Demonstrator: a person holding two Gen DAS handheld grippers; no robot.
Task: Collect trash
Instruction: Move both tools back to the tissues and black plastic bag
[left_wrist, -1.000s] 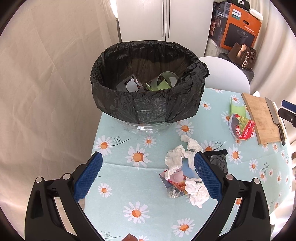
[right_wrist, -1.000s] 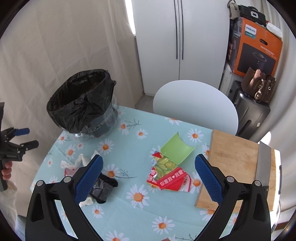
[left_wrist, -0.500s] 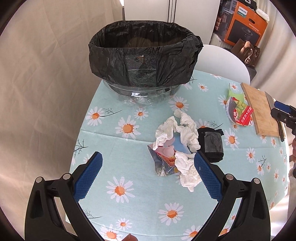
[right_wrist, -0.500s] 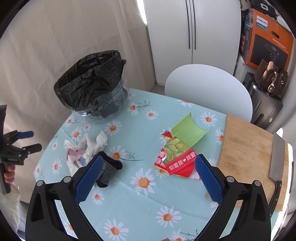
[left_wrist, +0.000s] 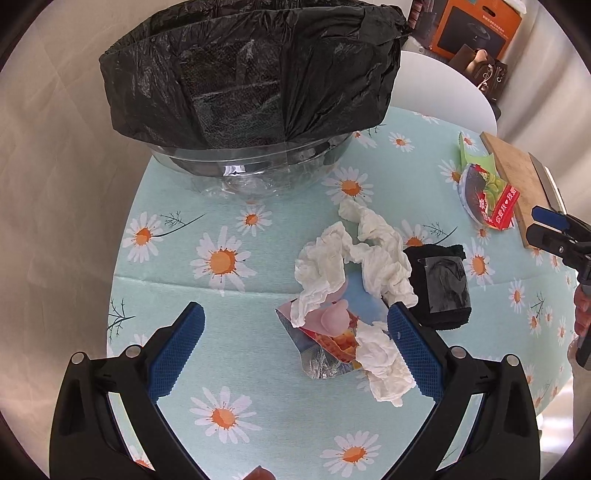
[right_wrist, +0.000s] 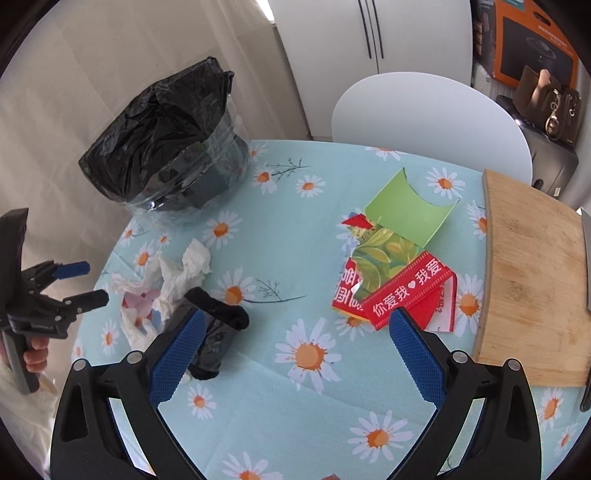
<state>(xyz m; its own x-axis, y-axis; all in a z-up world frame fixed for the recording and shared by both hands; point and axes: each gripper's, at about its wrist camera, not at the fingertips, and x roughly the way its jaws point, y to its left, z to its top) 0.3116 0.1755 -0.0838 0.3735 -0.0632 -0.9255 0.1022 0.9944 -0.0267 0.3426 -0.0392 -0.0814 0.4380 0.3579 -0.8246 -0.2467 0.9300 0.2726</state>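
A bin lined with a black bag (left_wrist: 251, 77) stands at the far left of the daisy tablecloth (left_wrist: 229, 332); it also shows in the right wrist view (right_wrist: 162, 147). A heap of crumpled white tissues (left_wrist: 354, 258) lies over a foil snack wrapper (left_wrist: 328, 350), beside a black wad (left_wrist: 439, 284). My left gripper (left_wrist: 295, 347) is open and empty, low over the heap, its right finger at the heap's edge. My right gripper (right_wrist: 295, 350) is open and empty, between the black wad (right_wrist: 214, 332) and a red and green wrapper (right_wrist: 399, 269).
A wooden cutting board (right_wrist: 532, 273) with a knife (right_wrist: 587, 258) lies at the right of the table. A white chair (right_wrist: 428, 122) stands behind the table. A fridge (right_wrist: 362, 44), an orange box (right_wrist: 532, 40) and a brown handbag (right_wrist: 550, 96) are at the back.
My left gripper has come down and toward the tissue heap; the bin now fills the top of its view. My right gripper has come lower over the table toward the red wrapper.
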